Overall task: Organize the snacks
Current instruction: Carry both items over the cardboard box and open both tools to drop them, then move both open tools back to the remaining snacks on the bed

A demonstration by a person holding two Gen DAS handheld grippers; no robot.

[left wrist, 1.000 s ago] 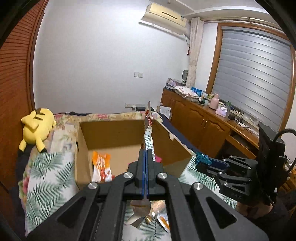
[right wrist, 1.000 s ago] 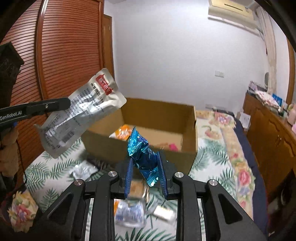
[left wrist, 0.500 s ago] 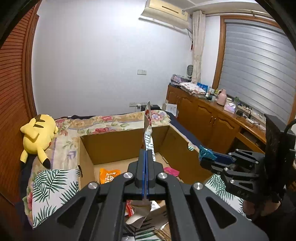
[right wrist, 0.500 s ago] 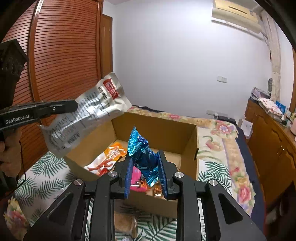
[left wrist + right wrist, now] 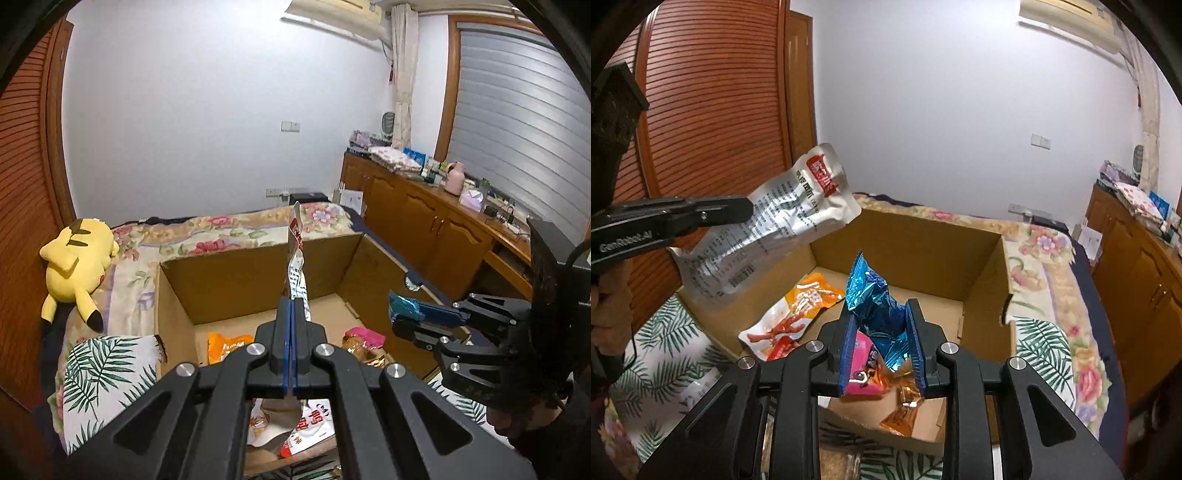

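An open cardboard box [image 5: 258,280] [image 5: 923,247] sits on the bed. My left gripper [image 5: 291,306] [image 5: 748,210] is shut on a silver snack pouch [image 5: 295,258] [image 5: 775,225] with a red label, held edge-on over the box's near left side. My right gripper [image 5: 882,321] [image 5: 397,314] is shut on a crumpled blue foil packet [image 5: 875,306] [image 5: 402,306] above the box's near edge. Inside the box lie an orange pouch [image 5: 812,299] [image 5: 225,345], a pink packet [image 5: 864,373] [image 5: 364,336] and an amber wrapper [image 5: 901,413].
A yellow plush toy [image 5: 74,266] lies on the bed left of the box. Leaf-print bedding [image 5: 665,365] surrounds the box. A wooden cabinet [image 5: 424,225] runs along the right wall, slatted wooden doors [image 5: 713,110] stand to the left. A person's hand [image 5: 609,295] holds the left gripper.
Both grippers have travelled forward with their packets, from over the loose snacks on the bedding to above the box. The box interior now fills the lower views.
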